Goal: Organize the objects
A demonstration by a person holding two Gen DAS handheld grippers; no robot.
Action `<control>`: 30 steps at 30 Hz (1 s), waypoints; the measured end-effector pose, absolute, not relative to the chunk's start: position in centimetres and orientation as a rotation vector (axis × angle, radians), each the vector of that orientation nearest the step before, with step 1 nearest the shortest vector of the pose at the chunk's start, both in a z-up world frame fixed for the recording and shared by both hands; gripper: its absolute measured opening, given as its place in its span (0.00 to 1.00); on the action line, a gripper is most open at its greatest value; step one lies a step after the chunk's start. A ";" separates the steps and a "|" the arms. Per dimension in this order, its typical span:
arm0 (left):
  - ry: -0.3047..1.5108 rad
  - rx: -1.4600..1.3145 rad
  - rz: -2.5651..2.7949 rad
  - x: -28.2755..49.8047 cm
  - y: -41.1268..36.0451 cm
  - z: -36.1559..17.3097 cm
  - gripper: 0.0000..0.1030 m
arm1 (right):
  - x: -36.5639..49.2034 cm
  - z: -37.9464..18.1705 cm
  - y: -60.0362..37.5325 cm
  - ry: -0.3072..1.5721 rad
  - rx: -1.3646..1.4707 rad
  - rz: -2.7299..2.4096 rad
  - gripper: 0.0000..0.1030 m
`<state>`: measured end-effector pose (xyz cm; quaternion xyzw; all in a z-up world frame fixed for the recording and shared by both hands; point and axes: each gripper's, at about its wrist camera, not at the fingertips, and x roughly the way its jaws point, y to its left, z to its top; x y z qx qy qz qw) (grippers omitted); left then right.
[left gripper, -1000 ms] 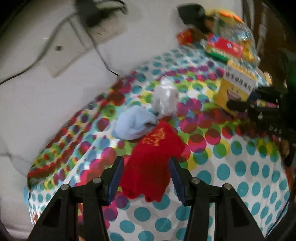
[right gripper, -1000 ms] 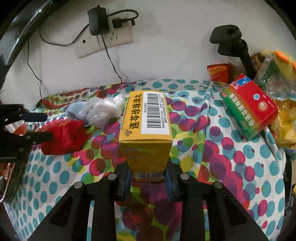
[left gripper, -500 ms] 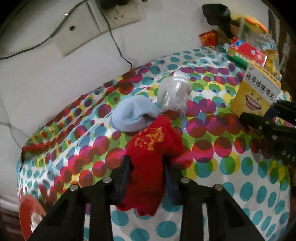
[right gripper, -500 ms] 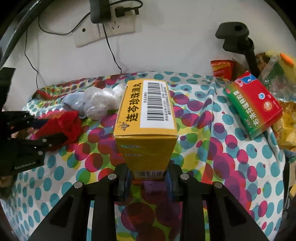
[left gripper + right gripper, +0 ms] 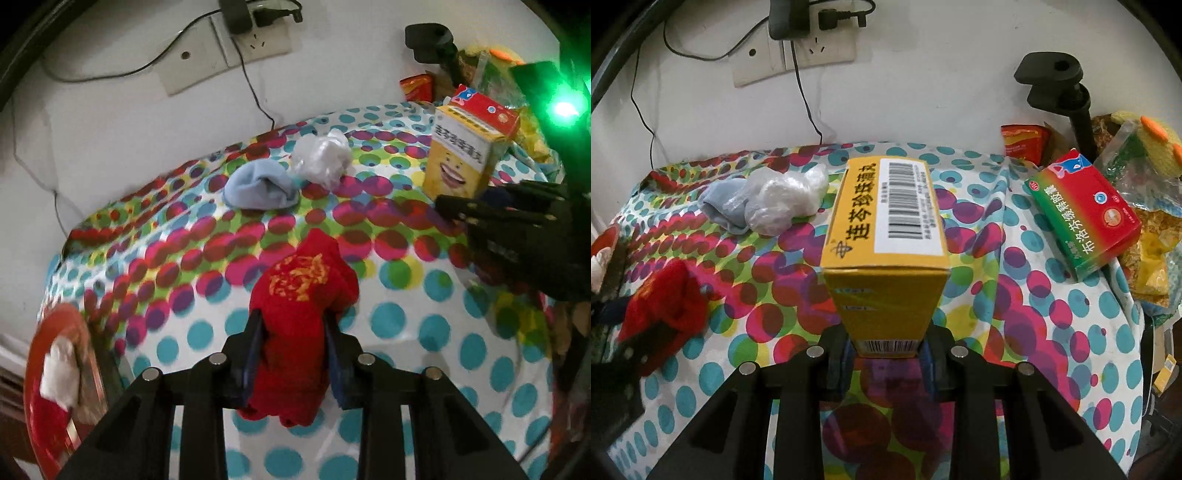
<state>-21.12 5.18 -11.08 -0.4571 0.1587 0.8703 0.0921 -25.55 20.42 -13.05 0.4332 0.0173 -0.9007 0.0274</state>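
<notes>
My left gripper (image 5: 293, 349) is shut on a red sock (image 5: 301, 317) with gold lettering and holds it above the dotted tablecloth (image 5: 406, 332). The sock also shows at the left of the right wrist view (image 5: 665, 306). My right gripper (image 5: 886, 345) is shut on a yellow medicine box (image 5: 888, 243) with a barcode on top. The box also shows in the left wrist view (image 5: 458, 158). A light blue sock (image 5: 258, 186) and a crumpled clear plastic bag (image 5: 323, 157) lie together near the back of the table.
A red-and-green medicine box (image 5: 1084, 214) lies at the right, beside snack packets (image 5: 1021, 142) and a bag (image 5: 1145, 177). A black clamp stand (image 5: 1067, 92) rises at the back right. A wall socket with cables (image 5: 798, 51) is behind. A red plate (image 5: 55, 387) sits at the left edge.
My left gripper closed on the red sock and lifted it back toward the left, away from the blue sock. My right gripper kept hold of the yellow box, nearly still.
</notes>
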 end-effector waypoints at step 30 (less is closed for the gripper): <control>0.298 -1.394 2.666 -16.1 0.8 -7.0 0.30 | -25.6 -13.1 20.2 0.088 1.342 -2.790 0.27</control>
